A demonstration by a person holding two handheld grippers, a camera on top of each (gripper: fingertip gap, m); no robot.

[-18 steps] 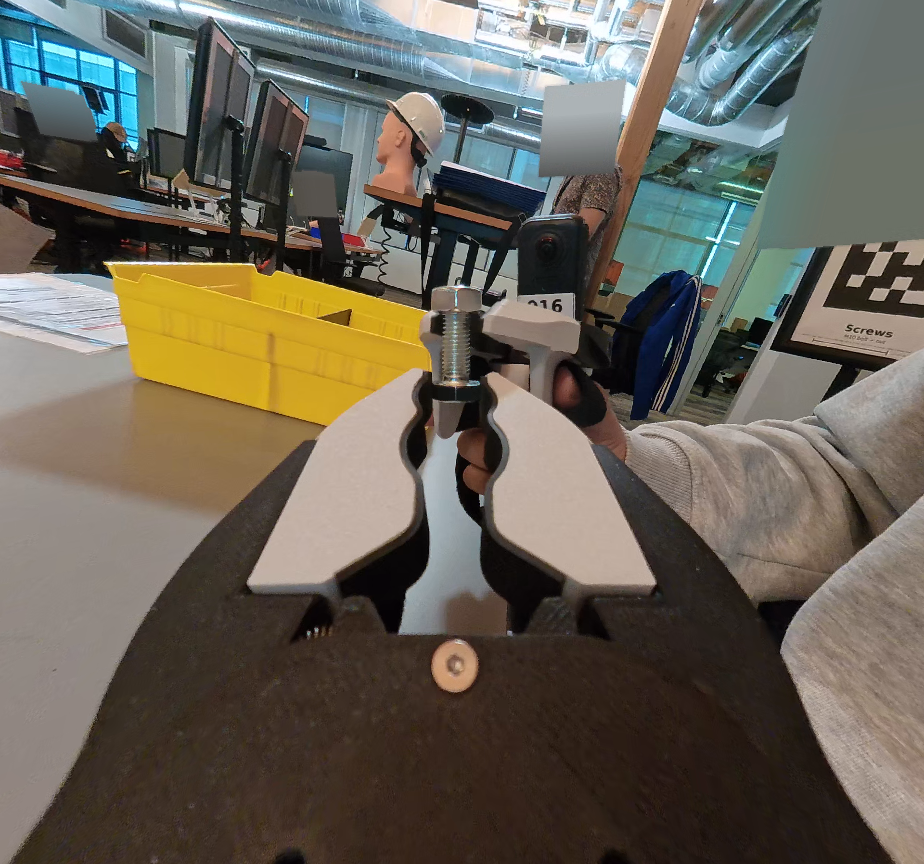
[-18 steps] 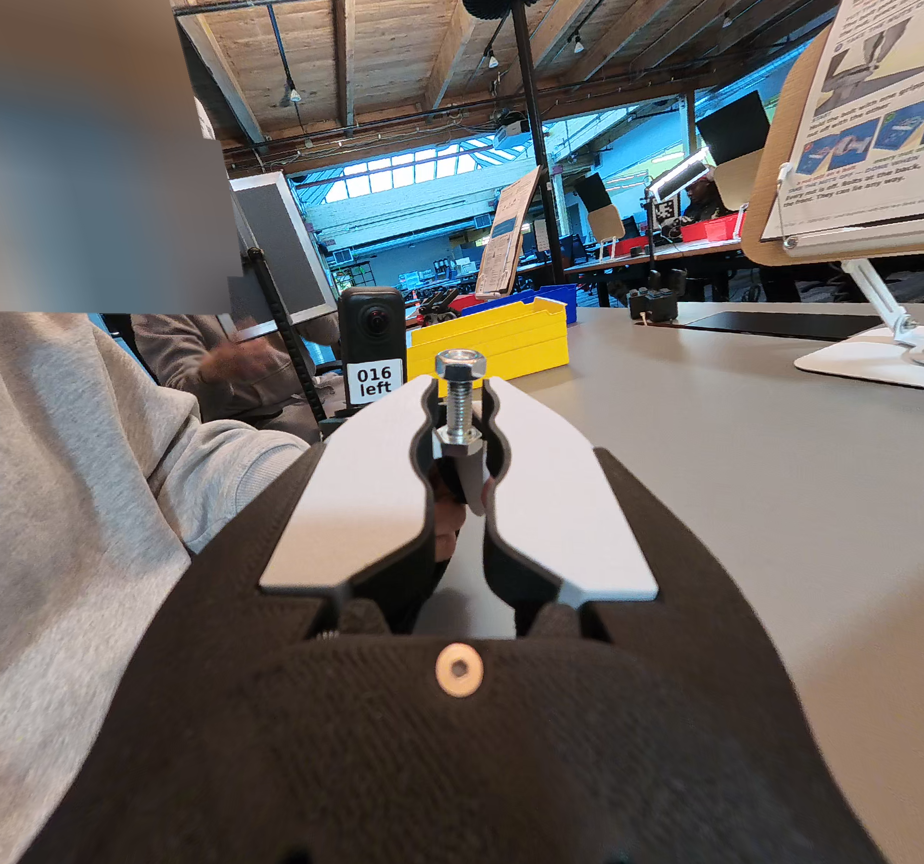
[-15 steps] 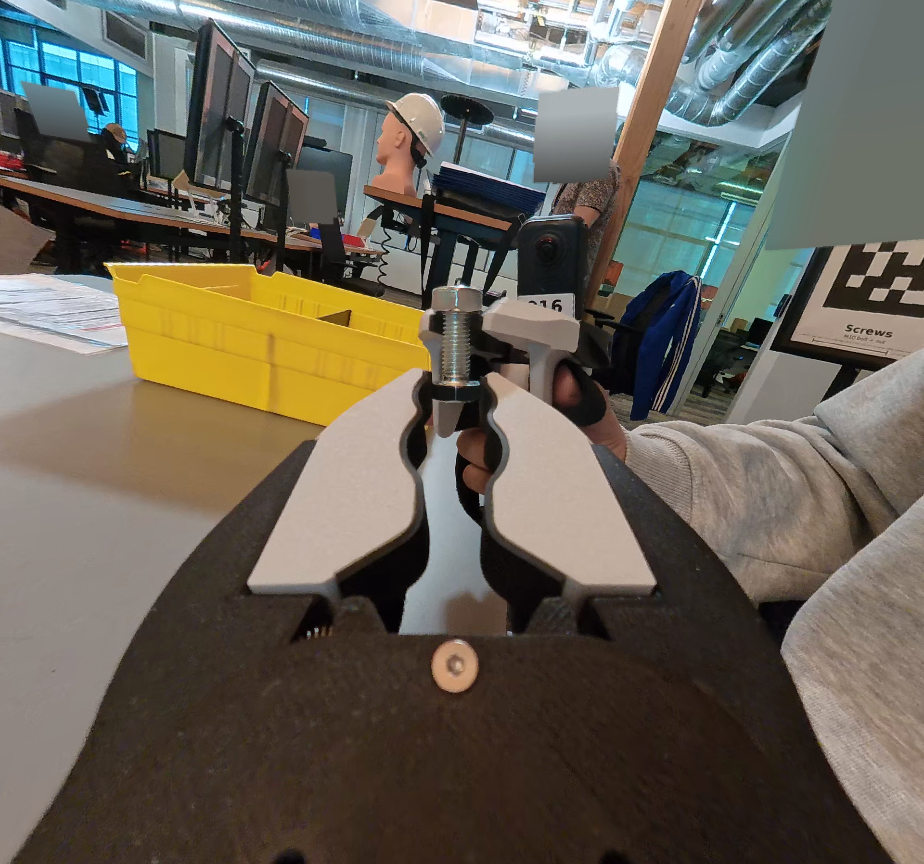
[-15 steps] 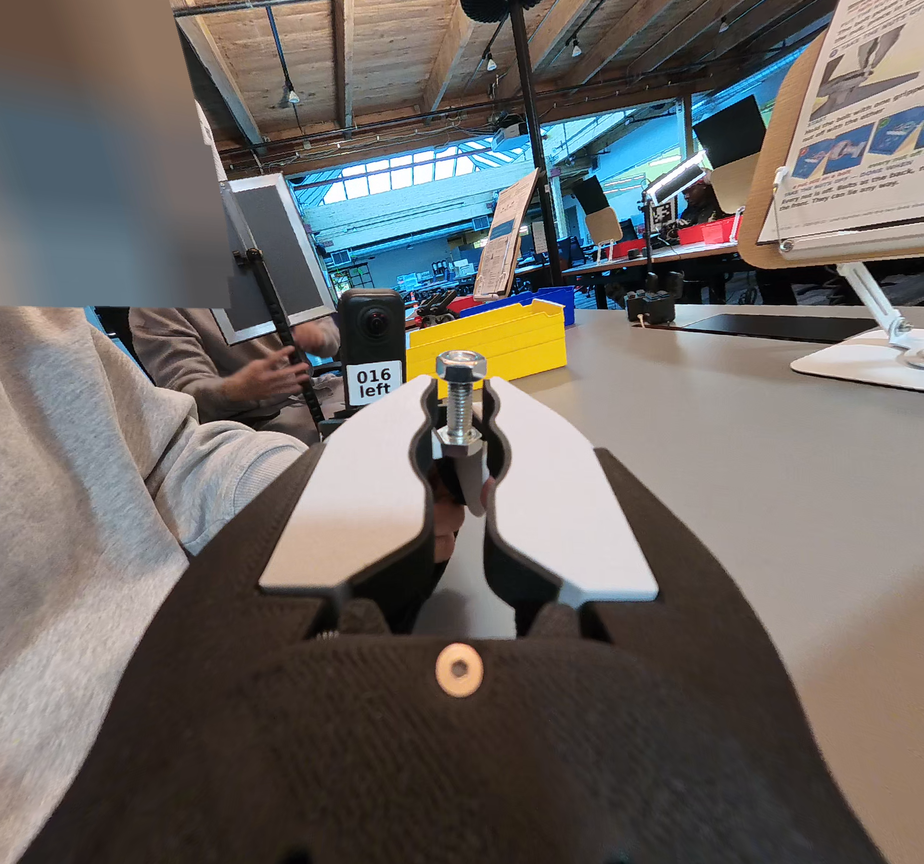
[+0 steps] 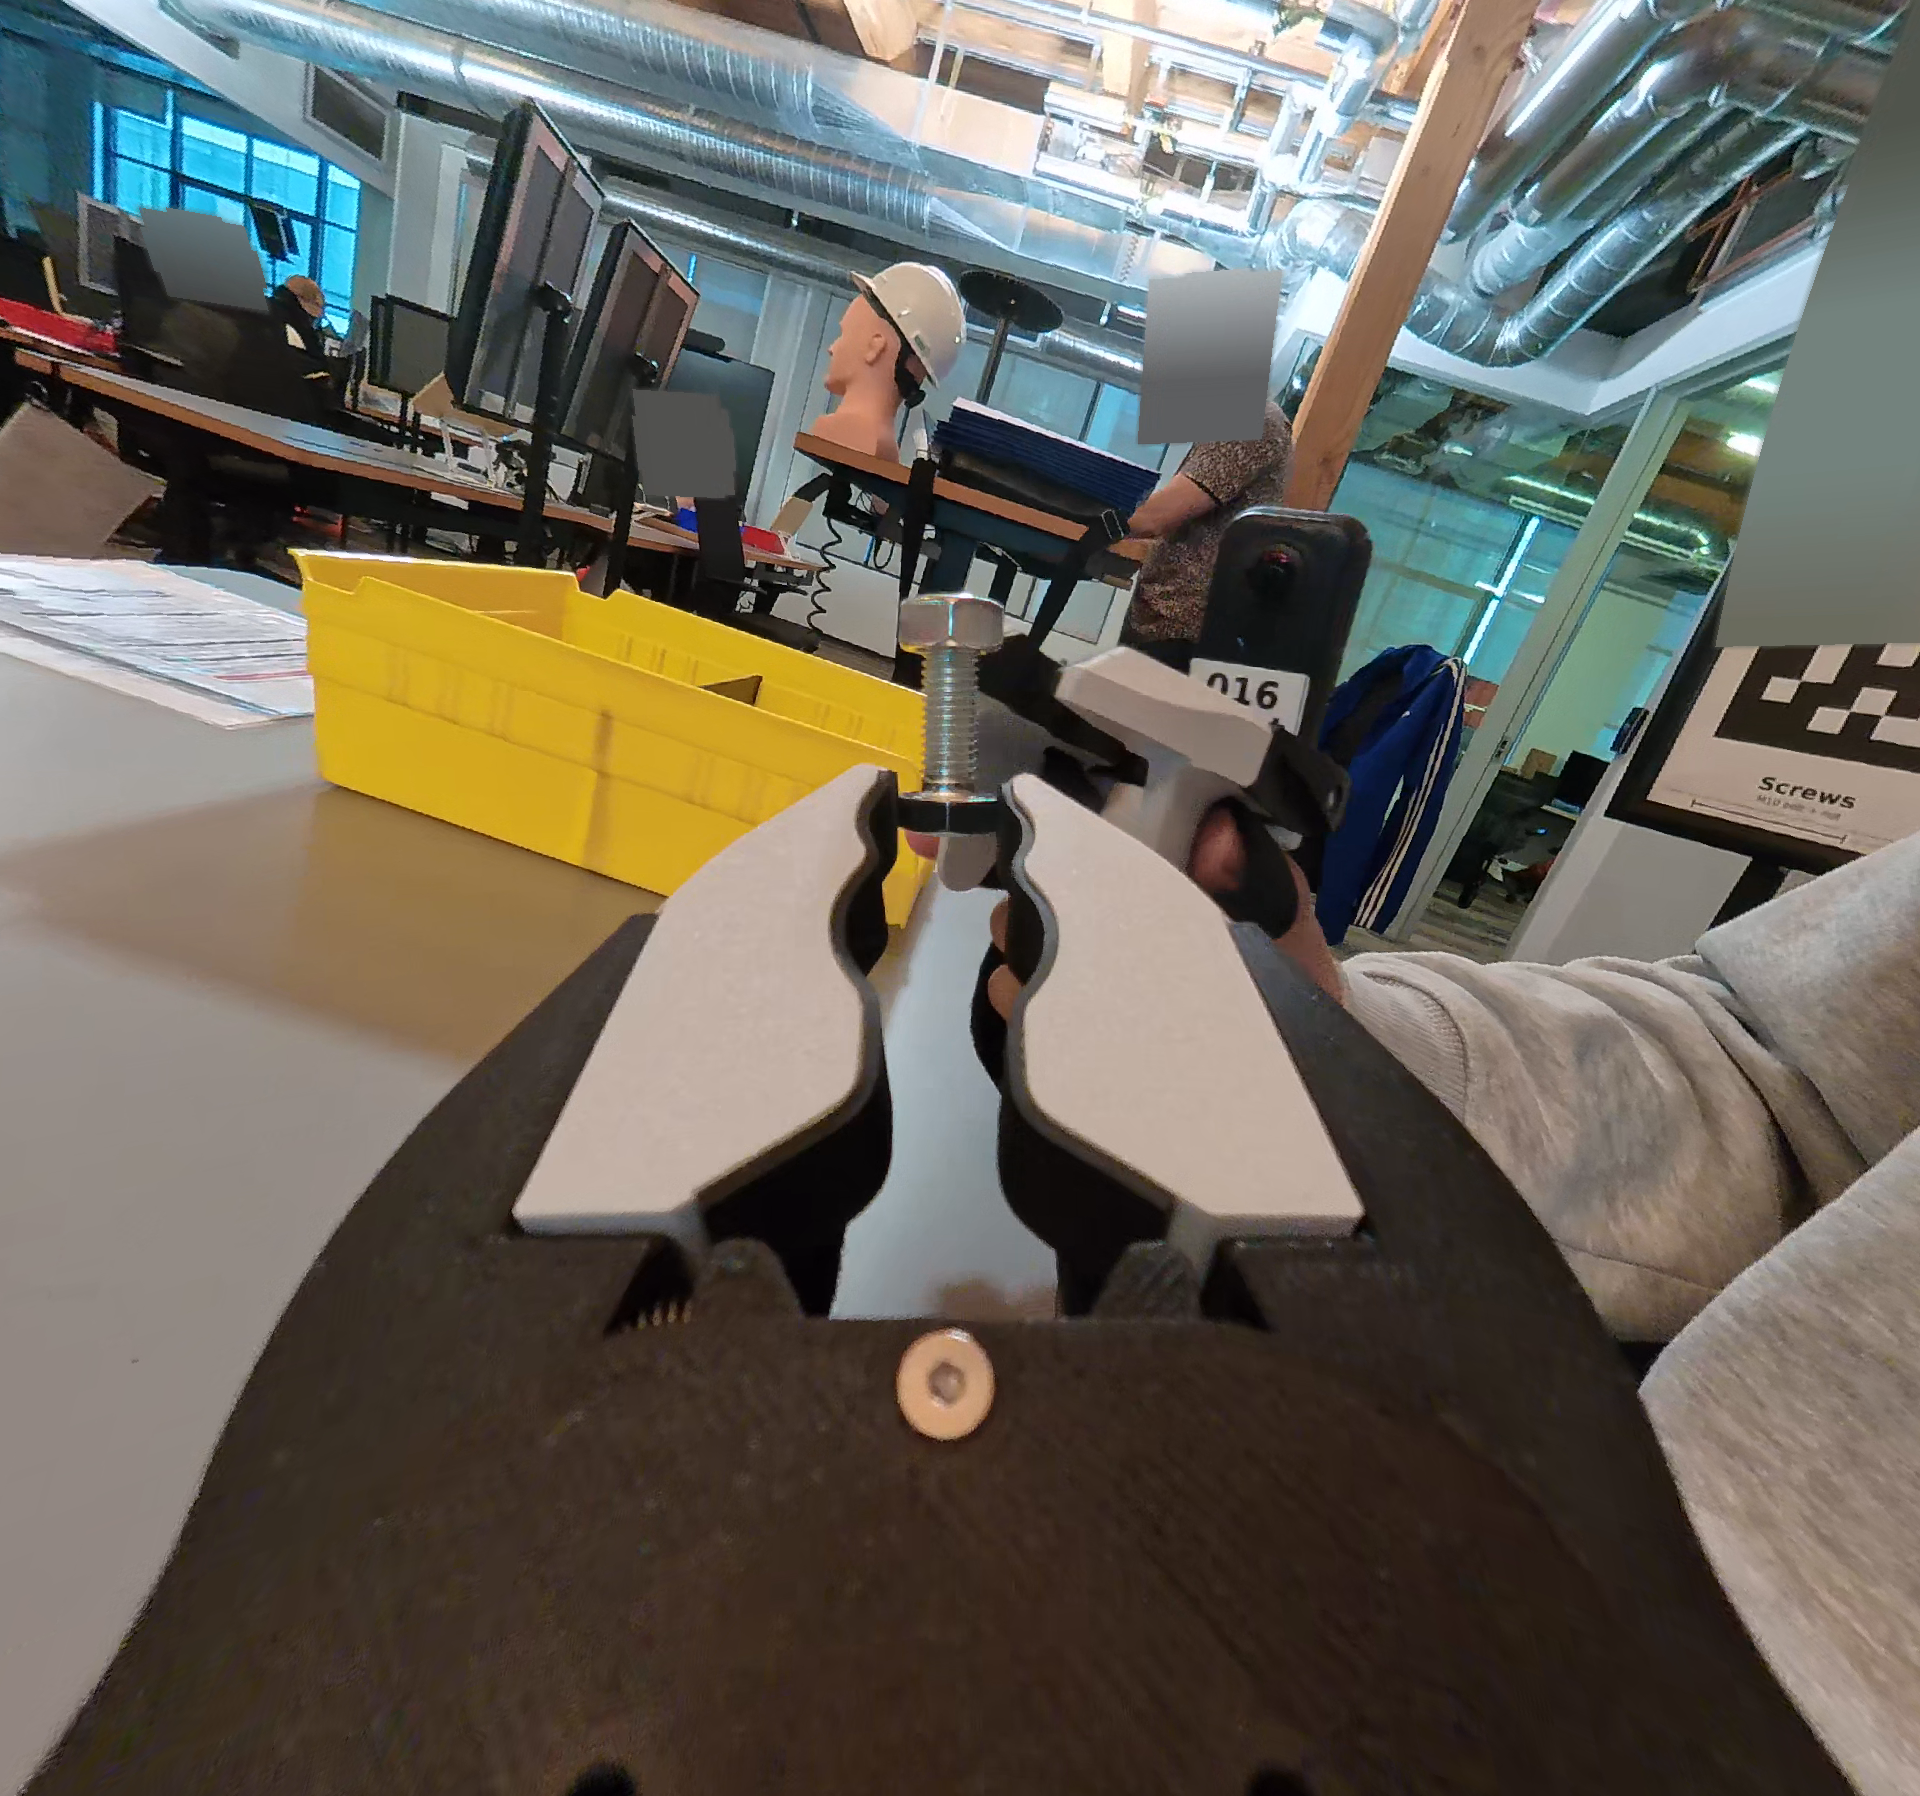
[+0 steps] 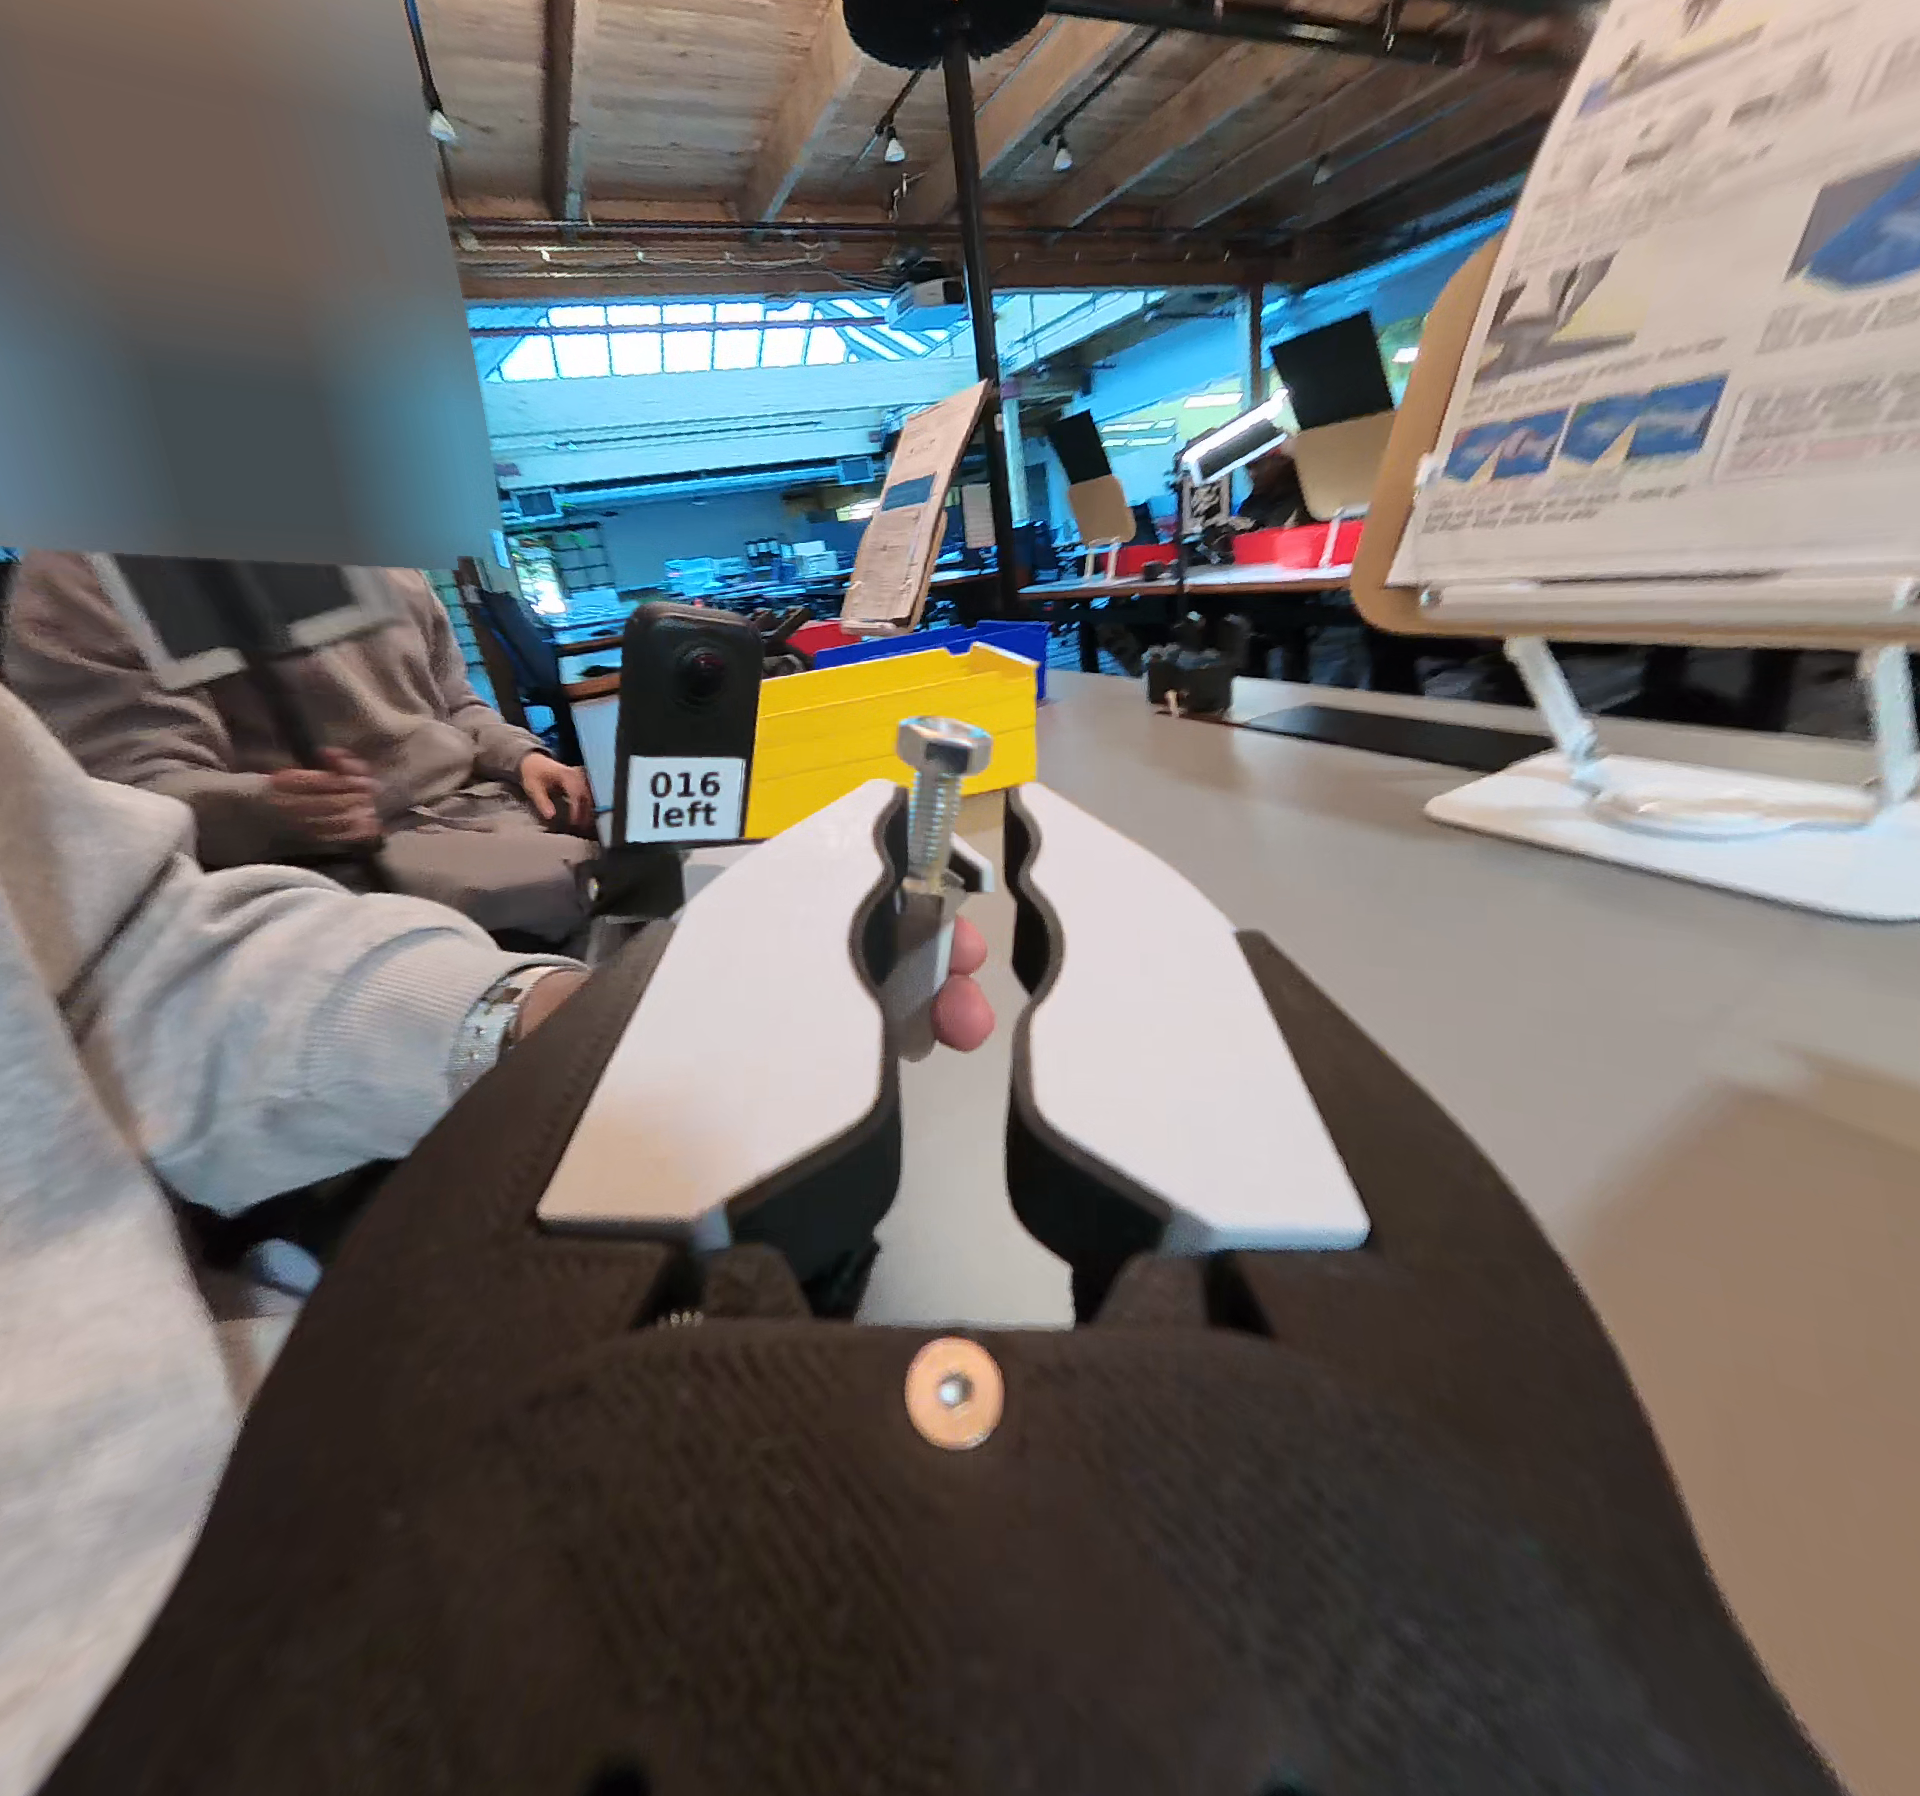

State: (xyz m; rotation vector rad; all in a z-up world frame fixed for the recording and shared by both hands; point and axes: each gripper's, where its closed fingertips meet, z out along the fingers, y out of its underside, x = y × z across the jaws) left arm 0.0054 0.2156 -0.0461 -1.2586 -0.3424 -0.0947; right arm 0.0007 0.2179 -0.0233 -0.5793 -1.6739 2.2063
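Note:
A silver hex bolt [image 5: 949, 697] stands upright with a dark nut [image 5: 951, 814] on its lower thread. My left gripper [image 5: 951, 806] is shut on the nut and holds it above the grey table [image 5: 208, 1019]. In the right wrist view my right gripper [image 6: 951, 811] is open, and the bolt [image 6: 935, 801] stands in the gap near its left finger. The left gripper's fingers [image 6: 920, 967] show below the bolt. In the left wrist view the right gripper's fingers [image 5: 1153, 718] sit just right of the bolt, held by a gloved hand [image 5: 1247, 873].
A yellow bin [image 5: 582, 707] stands on the table beyond the bolt, also in the right wrist view [image 6: 894, 718], with a blue bin [image 6: 914, 650] behind it. A printed sheet [image 5: 135, 624] lies far left. A white document stand [image 6: 1662, 790] and black mat [image 6: 1392, 728] are at the right. The grippers are tip to tip, or close to it.
My right gripper has opened off the bolt and drawn slightly away. The left gripper keeps its hold on the nut with the bolt upright.

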